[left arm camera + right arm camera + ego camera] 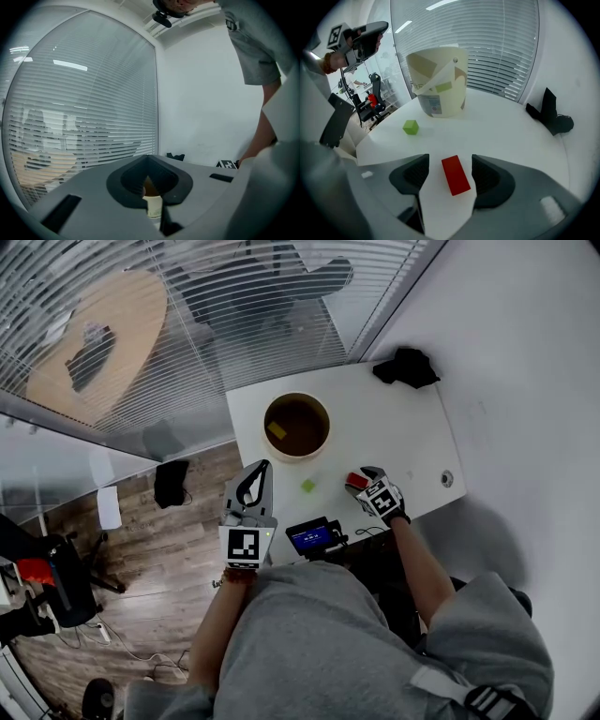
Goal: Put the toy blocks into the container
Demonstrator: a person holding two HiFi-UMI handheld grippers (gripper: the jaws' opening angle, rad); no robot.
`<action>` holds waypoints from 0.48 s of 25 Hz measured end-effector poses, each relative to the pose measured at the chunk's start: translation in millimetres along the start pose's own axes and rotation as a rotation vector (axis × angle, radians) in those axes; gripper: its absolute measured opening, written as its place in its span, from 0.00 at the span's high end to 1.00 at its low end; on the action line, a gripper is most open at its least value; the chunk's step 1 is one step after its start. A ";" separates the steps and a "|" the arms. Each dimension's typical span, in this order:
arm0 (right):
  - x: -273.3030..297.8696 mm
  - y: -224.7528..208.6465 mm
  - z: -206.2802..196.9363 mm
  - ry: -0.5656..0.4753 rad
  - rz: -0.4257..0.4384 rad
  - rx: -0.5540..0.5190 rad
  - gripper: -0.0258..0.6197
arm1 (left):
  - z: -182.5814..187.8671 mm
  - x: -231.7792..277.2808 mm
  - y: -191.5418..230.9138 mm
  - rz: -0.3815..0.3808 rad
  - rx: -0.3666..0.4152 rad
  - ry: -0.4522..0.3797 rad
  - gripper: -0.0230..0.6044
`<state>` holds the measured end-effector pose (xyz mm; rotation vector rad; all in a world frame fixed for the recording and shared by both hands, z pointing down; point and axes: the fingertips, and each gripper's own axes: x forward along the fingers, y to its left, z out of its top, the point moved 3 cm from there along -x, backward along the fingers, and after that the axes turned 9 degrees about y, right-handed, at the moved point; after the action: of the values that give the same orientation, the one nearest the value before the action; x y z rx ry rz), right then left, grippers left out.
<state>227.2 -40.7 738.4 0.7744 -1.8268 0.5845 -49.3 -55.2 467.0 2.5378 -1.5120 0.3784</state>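
Right gripper low over the white table, jaws wide apart, red block lying flat between them, touching neither, green block nearer the paper container, yellow block inside it, left gripper raised, jaws seemingly closed on nothing.

The left hand-held gripper, jaws closed, hides most of the container

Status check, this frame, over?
Left gripper shut, empty. Right gripper open around red block, not gripping. Green block loose on table. Nothing blocking.
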 end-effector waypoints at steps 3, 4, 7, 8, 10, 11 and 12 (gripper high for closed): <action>3.8 -1.1 -6.5 0.017 0.006 0.004 0.50 | 0.8 1.4 -1.3 0.001 0.014 -0.006 0.95; 5.0 -1.4 -8.8 0.024 0.008 0.005 0.50 | 1.0 1.8 -2.2 0.000 0.014 -0.006 0.95; 9.2 -1.9 -16.5 0.047 0.013 0.015 0.50 | 0.9 3.0 -3.4 -0.001 0.010 -0.007 0.95; 10.8 -1.9 -19.4 0.055 0.016 0.020 0.50 | 0.9 3.4 -3.5 -0.001 0.010 -0.007 0.95; 13.8 -1.7 -24.4 0.063 0.018 0.031 0.50 | 0.6 4.0 -3.6 -0.002 0.014 -0.006 0.95; 14.6 -1.8 -26.1 0.065 0.017 0.034 0.50 | 0.2 4.2 -3.7 -0.002 0.015 -0.006 0.95; 15.1 -2.0 -27.2 0.064 0.016 0.035 0.50 | -0.2 4.3 -3.7 -0.001 0.014 -0.005 0.95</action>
<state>241.4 -26.7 762.3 0.7565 -1.7691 0.6459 -44.2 -56.9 468.4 2.5523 -1.5157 0.3842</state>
